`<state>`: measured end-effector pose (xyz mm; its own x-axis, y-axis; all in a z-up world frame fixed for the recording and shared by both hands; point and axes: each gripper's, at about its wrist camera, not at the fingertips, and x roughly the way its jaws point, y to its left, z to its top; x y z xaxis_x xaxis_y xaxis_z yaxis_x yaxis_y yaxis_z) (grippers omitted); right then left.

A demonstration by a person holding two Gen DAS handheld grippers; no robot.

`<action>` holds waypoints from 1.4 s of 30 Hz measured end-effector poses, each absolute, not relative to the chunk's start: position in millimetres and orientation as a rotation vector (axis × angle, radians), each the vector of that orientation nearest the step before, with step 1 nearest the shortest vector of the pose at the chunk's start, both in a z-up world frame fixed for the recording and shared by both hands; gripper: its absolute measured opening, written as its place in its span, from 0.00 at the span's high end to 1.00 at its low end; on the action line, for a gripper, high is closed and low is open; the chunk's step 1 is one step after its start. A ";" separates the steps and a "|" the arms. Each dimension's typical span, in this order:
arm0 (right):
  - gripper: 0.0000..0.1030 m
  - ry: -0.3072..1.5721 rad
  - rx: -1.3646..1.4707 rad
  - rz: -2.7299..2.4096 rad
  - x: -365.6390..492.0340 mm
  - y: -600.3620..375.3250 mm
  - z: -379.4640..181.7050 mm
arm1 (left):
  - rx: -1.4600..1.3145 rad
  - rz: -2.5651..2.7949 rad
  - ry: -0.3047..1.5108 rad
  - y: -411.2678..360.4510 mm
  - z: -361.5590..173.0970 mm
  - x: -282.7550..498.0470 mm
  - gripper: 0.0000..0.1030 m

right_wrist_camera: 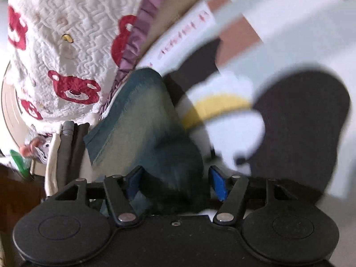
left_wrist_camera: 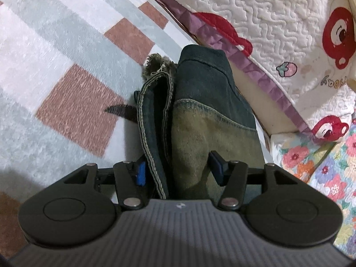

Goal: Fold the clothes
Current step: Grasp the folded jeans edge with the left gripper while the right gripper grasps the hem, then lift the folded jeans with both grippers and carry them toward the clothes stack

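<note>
Both claws have denim between their blue pads. Left claw (left_wrist_camera: 178, 169) is spread around a bunched pair of dark jeans (left_wrist_camera: 200, 115); its left pad (left_wrist_camera: 140, 173) lies against a stitched seam edge, while its right pad (left_wrist_camera: 216, 164) sits on the faded fabric, and whether it truly pinches I cannot tell. From this claw the jeans run straight away, long axis pointing toward the quilted bed cover (left_wrist_camera: 278, 33) with red bears, and a frayed hem (left_wrist_camera: 155, 63) shows at the far end. They hang above the checked rug (left_wrist_camera: 66, 77), just beside the bed's purple frill.

Right claw (right_wrist_camera: 175, 180) is likewise spread, with jeans (right_wrist_camera: 142, 115) filling the gap between its pads (right_wrist_camera: 219, 182). Here the cloth stretches up and leftward toward the bed cover (right_wrist_camera: 66, 44), touching its frill. This view is motion-blurred. A black, white and yellow shape (right_wrist_camera: 222, 106) lies on the rug farther from the bed.
</note>
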<state>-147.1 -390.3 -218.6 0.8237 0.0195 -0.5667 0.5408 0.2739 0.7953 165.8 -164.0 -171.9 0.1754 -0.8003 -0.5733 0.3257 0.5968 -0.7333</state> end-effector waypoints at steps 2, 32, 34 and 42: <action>0.32 0.496 1.276 -0.375 -153.2 -379.5 -222.6 | -0.494 -0.849 1.126 -164.3 -170.8 165.7 0.49; 0.32 0.452 0.834 -0.524 -73.6 -400.6 -183.6 | -0.384 -0.873 0.996 -197.4 -160.7 145.0 0.59; 0.36 0.458 0.747 -0.529 -67.2 -391.6 -170.7 | -0.340 -0.879 0.962 -201.8 -155.0 141.1 0.65; 0.62 0.471 0.397 -0.540 -41.4 -355.1 -117.7 | -0.267 -0.902 0.869 -213.0 -138.8 132.1 0.81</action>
<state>-41.4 -355.1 -117.7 0.7574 -0.3928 -0.5217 0.5698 0.7877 0.2341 132.1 -213.0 -138.8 0.3172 -0.7760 -0.5452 0.5741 0.6147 -0.5409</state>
